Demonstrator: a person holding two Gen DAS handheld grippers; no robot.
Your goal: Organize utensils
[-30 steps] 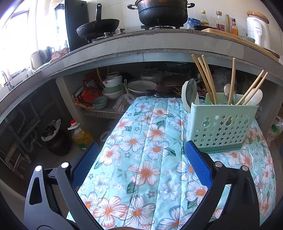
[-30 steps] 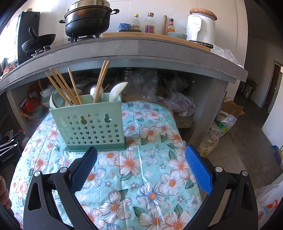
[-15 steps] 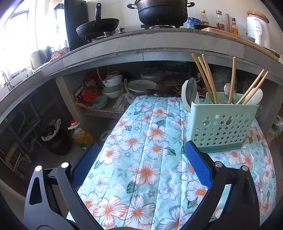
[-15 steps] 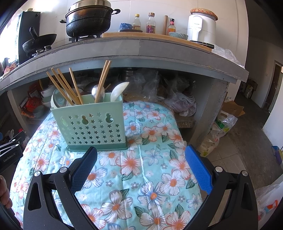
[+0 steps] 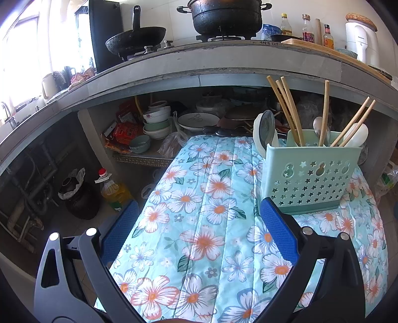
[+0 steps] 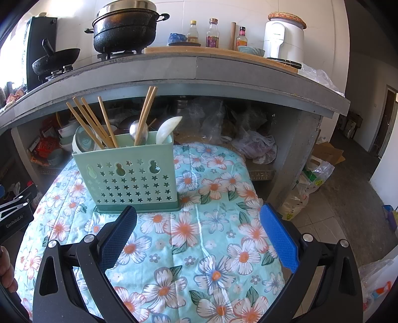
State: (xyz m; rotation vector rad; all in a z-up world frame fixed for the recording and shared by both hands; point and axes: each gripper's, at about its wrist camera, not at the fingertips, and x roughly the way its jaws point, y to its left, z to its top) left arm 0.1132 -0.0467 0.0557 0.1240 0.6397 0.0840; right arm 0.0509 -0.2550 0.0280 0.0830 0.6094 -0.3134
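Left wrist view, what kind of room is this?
Most likely a home kitchen: a black pot and a wok sit on a gas stove, and stacked bowls fill the shelf under the counter.

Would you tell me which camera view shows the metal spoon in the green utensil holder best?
The right wrist view: the metal spoon shows its whole bowl above the green utensil holder, crossed by chopsticks. In the left wrist view, only part of the bowl shows beside a chopstick.

Left wrist: we face counter, mint-green star-perforated plastic utensil caddy (image 5: 309, 174) near, right | right wrist: same caddy (image 6: 129, 174) near, left | shared: floral cloth (image 5: 199, 211).
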